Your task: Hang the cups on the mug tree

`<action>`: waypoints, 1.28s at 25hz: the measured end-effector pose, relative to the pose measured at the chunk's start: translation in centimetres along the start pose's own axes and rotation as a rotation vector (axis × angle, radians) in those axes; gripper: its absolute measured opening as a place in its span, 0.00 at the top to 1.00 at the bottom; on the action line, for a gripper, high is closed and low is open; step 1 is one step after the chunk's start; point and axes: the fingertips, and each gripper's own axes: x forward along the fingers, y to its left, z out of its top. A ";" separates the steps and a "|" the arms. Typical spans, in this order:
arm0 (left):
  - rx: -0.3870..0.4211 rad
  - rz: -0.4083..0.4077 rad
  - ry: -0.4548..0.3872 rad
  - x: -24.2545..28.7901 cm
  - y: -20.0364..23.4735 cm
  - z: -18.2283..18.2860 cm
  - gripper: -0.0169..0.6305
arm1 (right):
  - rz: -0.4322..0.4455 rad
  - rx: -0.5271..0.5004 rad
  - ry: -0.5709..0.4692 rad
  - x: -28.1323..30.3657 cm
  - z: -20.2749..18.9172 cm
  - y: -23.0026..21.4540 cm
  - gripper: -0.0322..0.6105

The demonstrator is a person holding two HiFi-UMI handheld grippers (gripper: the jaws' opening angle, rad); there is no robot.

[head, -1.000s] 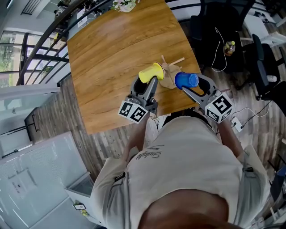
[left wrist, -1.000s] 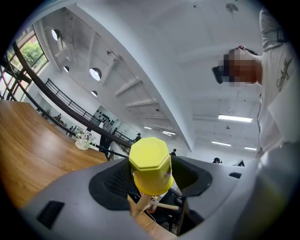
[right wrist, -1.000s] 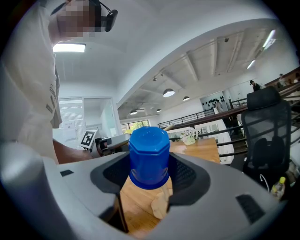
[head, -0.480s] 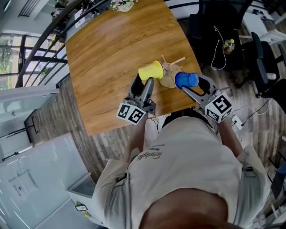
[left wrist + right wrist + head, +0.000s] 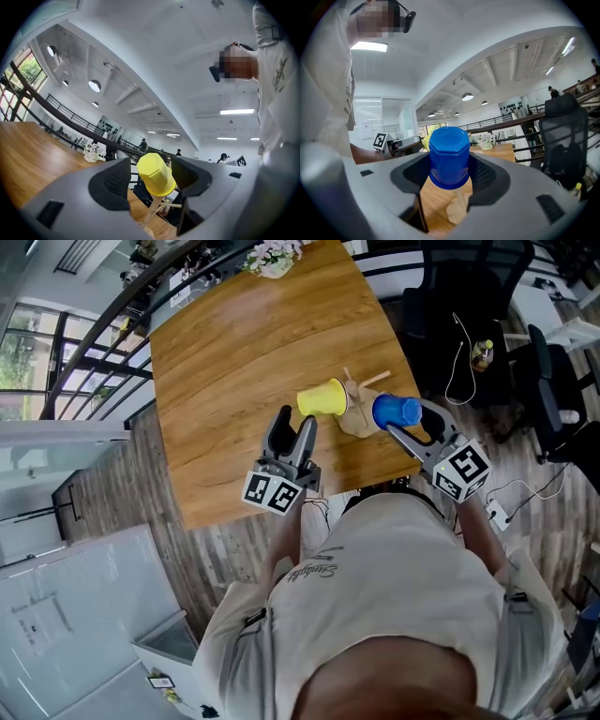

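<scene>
Above table [image 5: 225, 371], right claw [image 5: 405, 424] grips blue cup [image 5: 394, 411]; open left claw [image 5: 292, 423] behind yellow cup [image 5: 323, 397].

the wooden surface [image 5: 225, 371] is looked down on steeply from above the person's head, the person's own shoulders filling the foreground. the left tongs [image 5: 150, 177] are viewed along their own jaws, about level, with the yellow cup [image 5: 156, 174] on the mug tree [image 5: 153, 212] framed close. the right tongs [image 5: 449, 173] are viewed likewise, the blue cup [image 5: 449, 157] very near the lens. the mug tree is shared by all three views.
</scene>
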 end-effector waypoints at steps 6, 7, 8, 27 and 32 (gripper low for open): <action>0.077 -0.017 -0.022 0.6 -1.6 2.3 0.58 | -0.019 -0.012 -0.027 -0.9 1.1 -0.7 0.58; 0.084 -0.020 -0.023 0.8 -1.8 2.6 0.58 | -0.022 -0.014 -0.033 -1.1 1.3 -0.9 0.58; 0.089 -0.024 -0.023 1.0 -1.9 2.8 0.58 | -0.023 -0.017 -0.040 -1.2 1.6 -1.1 0.58; 0.145 -0.024 0.023 2.0 -3.5 3.1 0.92 | -0.078 -0.033 -0.102 -2.1 4.9 -4.0 0.58; 0.112 -0.019 0.013 1.9 -3.3 3.2 0.92 | -0.085 0.000 -0.120 -1.7 5.4 -4.9 0.58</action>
